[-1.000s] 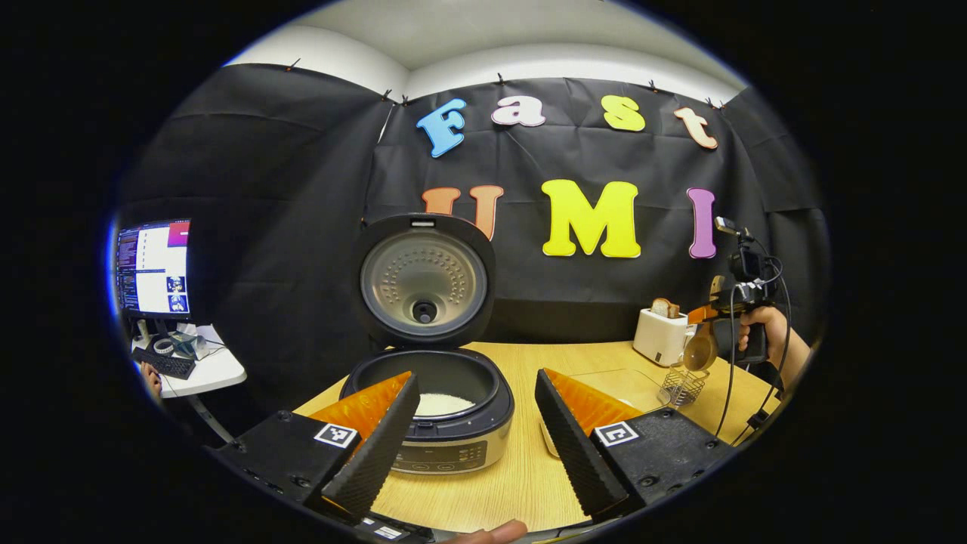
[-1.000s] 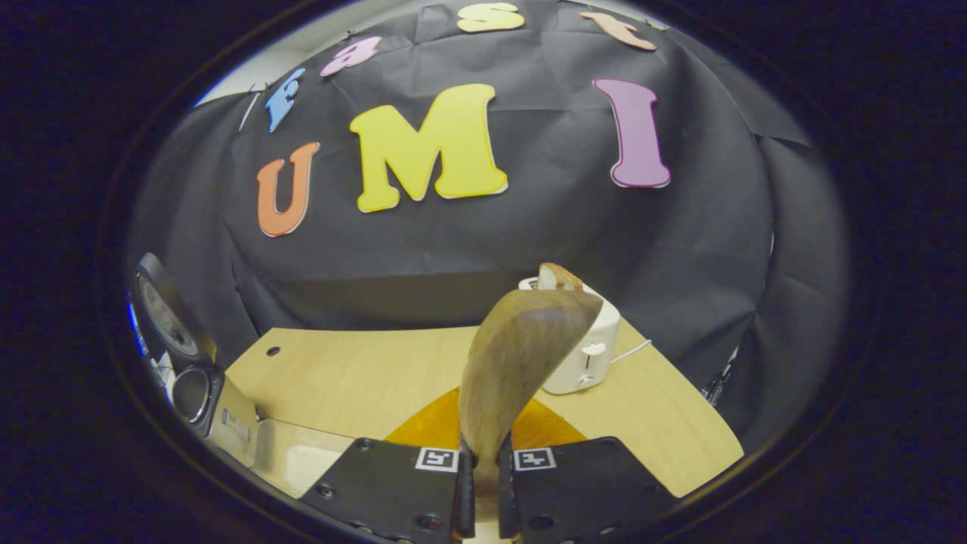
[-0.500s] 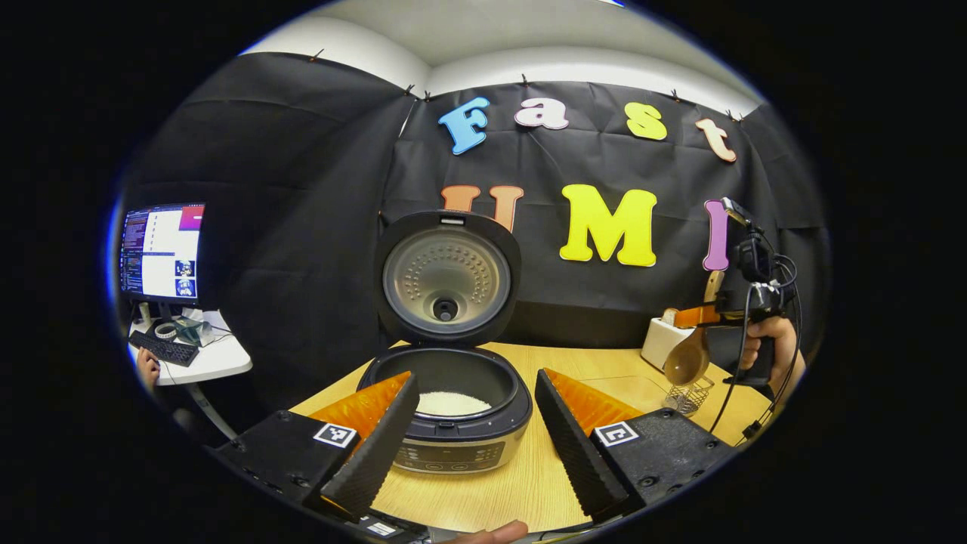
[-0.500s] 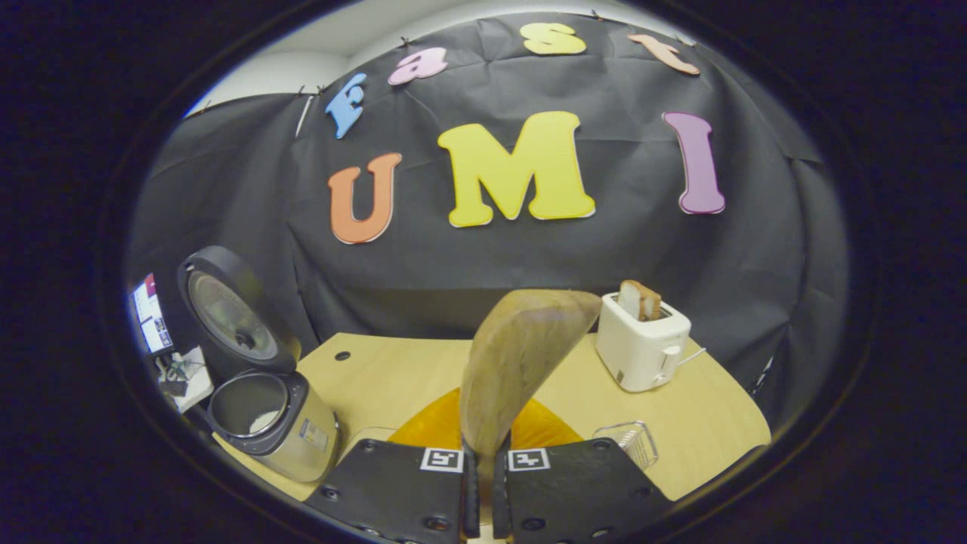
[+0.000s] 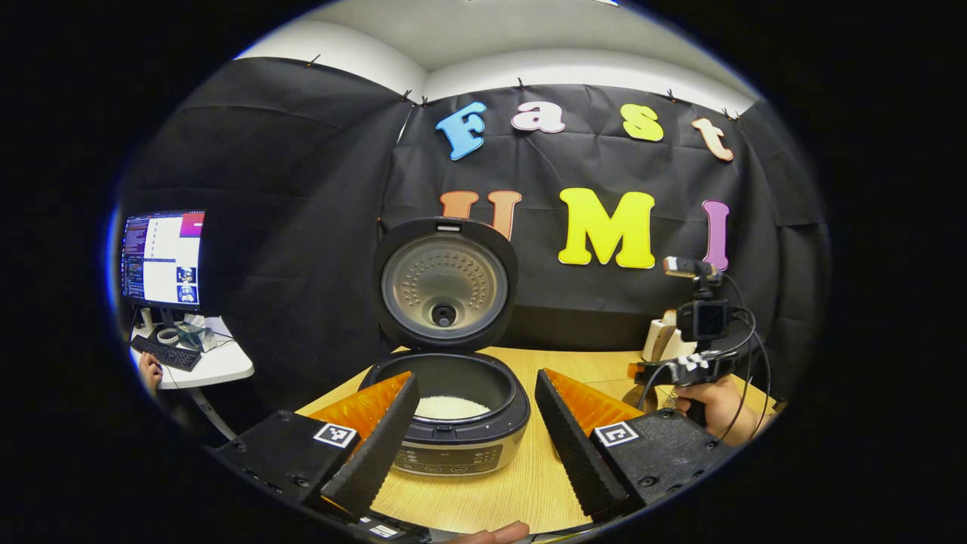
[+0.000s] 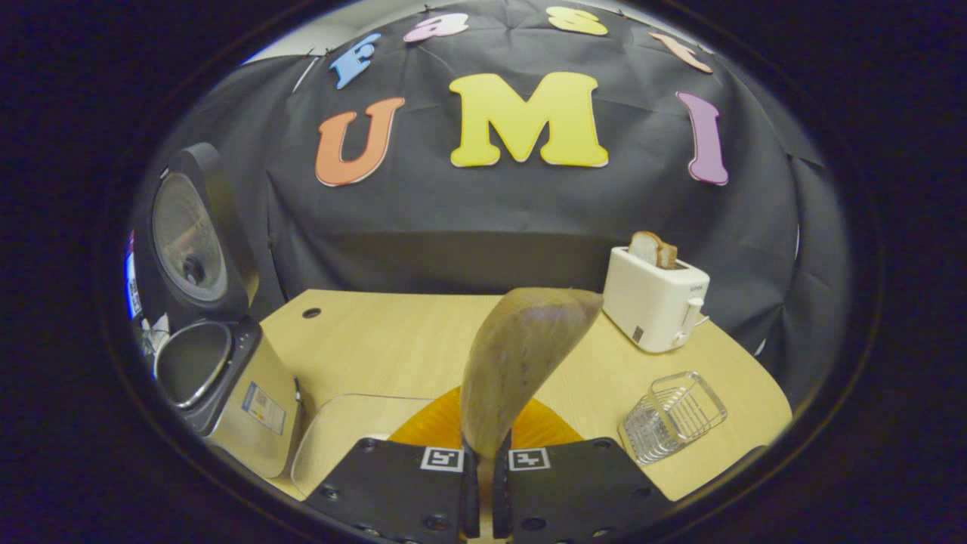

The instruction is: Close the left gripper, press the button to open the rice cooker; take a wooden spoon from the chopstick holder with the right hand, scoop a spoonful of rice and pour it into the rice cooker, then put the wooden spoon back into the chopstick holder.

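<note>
Rice cooker [image 5: 446,423] lid is up, so the button press looks done. Left claw [image 5: 476,431] hangs w/ jaws spread wide, holding nothing; the cooker sits just ahead of it, between the fingers, white rice visible in the pot.

Right claw [image 6: 483,476] is clamped on the wooden spoon [image 6: 517,363] handle, bowl sticking up straight ahead of it. Can't tell if the bowl is loaded; it reads as bare wood. Clear tray [image 6: 340,431] lies on the desk [image 6: 393,340] just ahead-left of this claw, cooker further left w/ lid raised. Wire chopstick holder [image 6: 672,415] stands ahead-right, toaster [image 6: 656,298] beyond it.

Spoon is out of the holder. Rice already in the pot suggests the pour may be done, prob. leaving only the return to the holder; not certain.
</note>
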A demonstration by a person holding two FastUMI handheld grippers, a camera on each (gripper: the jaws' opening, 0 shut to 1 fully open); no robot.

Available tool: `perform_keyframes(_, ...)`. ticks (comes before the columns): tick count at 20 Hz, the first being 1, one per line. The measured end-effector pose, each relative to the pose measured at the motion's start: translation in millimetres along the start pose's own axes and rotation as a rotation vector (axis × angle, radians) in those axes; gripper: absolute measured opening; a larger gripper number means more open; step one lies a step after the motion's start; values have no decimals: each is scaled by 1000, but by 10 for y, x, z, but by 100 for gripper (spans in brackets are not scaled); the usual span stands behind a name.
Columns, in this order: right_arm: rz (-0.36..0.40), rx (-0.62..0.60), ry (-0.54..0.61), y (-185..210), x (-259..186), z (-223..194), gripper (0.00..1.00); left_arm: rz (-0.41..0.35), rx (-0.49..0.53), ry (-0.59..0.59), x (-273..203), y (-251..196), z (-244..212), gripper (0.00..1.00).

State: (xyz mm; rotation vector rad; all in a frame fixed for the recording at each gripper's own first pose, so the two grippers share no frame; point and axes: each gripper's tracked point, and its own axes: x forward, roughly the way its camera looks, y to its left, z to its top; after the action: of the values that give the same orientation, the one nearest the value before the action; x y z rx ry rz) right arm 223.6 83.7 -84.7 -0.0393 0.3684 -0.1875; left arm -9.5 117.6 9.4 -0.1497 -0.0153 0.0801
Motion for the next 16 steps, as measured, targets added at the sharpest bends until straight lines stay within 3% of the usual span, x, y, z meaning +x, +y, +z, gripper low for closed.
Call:
perform_keyframes(6, -73, -101, 4, -23, 83, -252, 7, 23, 31, 14, 26, 19, -47, 98)
perform_keyframes(11, -35, -64, 18, 261, -17, -381, 7, 18, 32, 17, 26, -18, -61, 100)
perform_keyframes(16, -83, -3, -6, 360, -74, -400, 7, 30, 33, 8, 9, 17, -34, 98)
